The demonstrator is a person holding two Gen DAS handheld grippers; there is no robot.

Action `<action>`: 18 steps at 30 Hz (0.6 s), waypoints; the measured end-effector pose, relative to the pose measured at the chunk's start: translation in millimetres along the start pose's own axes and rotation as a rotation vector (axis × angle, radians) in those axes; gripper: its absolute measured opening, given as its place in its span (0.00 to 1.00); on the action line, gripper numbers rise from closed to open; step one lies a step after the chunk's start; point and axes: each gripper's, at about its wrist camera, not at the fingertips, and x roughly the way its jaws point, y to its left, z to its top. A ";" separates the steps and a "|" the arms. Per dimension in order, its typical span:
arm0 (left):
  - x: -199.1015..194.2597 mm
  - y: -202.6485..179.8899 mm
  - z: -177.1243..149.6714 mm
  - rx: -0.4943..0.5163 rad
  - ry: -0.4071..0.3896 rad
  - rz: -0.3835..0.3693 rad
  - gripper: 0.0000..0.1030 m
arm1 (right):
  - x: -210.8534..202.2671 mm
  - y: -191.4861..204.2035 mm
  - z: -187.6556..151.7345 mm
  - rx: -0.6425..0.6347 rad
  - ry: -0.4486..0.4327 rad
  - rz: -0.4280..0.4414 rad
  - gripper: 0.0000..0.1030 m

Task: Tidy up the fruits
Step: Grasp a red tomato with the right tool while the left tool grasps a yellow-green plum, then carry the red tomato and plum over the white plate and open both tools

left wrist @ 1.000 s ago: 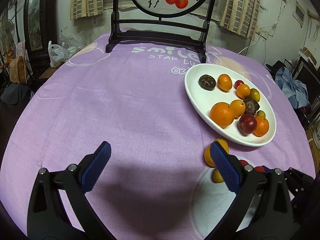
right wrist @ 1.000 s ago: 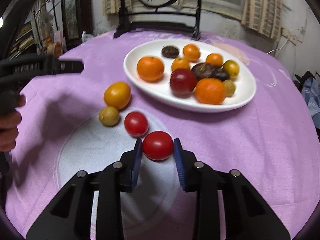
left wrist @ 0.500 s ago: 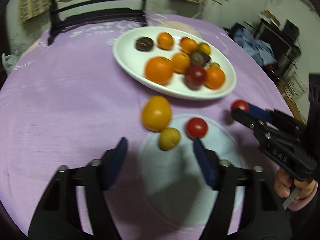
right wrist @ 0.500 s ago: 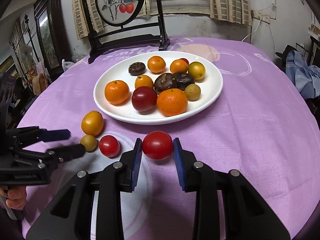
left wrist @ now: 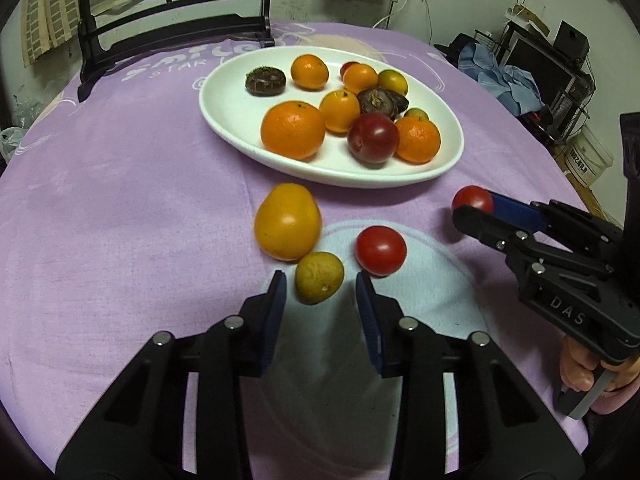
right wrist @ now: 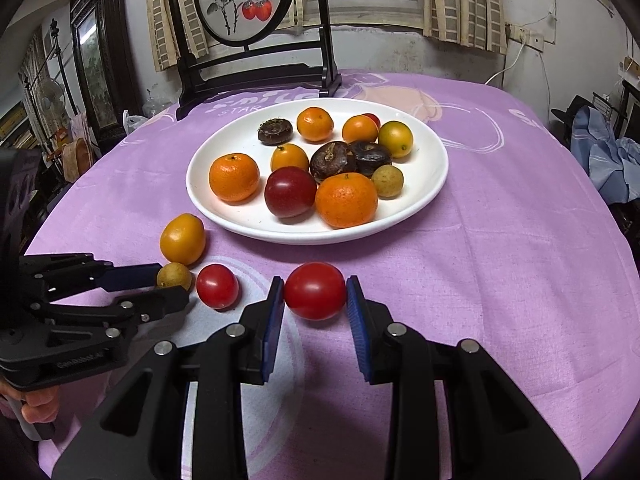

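A white oval plate (left wrist: 224,116) (right wrist: 434,176) holds several oranges, a dark red plum and dark brown fruits. On the purple cloth before it lie a yellow-orange fruit (left wrist: 287,221) (right wrist: 183,239), a small yellow-green fruit (left wrist: 319,277) (right wrist: 173,275) and a red tomato (left wrist: 380,250) (right wrist: 217,286). My left gripper (left wrist: 320,286) (right wrist: 160,282) is open, its blue pads either side of the small yellow-green fruit, with gaps. My right gripper (right wrist: 315,290) (left wrist: 472,205) is shut on a second red tomato (right wrist: 315,291) (left wrist: 472,199), held just above the cloth.
A dark wooden stand with a round painted screen (right wrist: 244,0) stands at the table's far edge behind the plate. The round table's cloth edge (right wrist: 608,216) drops off at the right, with blue clothes (left wrist: 500,76) and clutter beyond.
My left gripper swung right, came down to the loose fruits and narrowed around the small yellow-green one. My right gripper lifted the tomato and carried it right, toward the plate.
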 end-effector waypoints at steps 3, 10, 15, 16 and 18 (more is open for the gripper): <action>5.9 -1.0 0.2 0.007 0.001 0.018 0.33 | -1.0 0.7 0.3 -0.002 -0.003 0.001 0.31; 6.3 -2.0 -0.2 0.018 -0.006 0.024 0.25 | -1.4 2.0 0.4 -0.012 -0.008 -0.003 0.31; -4.1 -3.2 -2.7 0.015 -0.014 0.013 0.25 | -4.1 4.5 -0.1 -0.033 -0.024 -0.025 0.31; -7.5 -4.1 -3.3 0.017 -0.024 0.011 0.25 | -5.4 5.3 0.0 -0.037 -0.030 -0.024 0.31; -15.8 -7.0 -5.1 0.024 -0.051 0.006 0.25 | -8.0 6.9 0.4 -0.043 -0.042 -0.012 0.31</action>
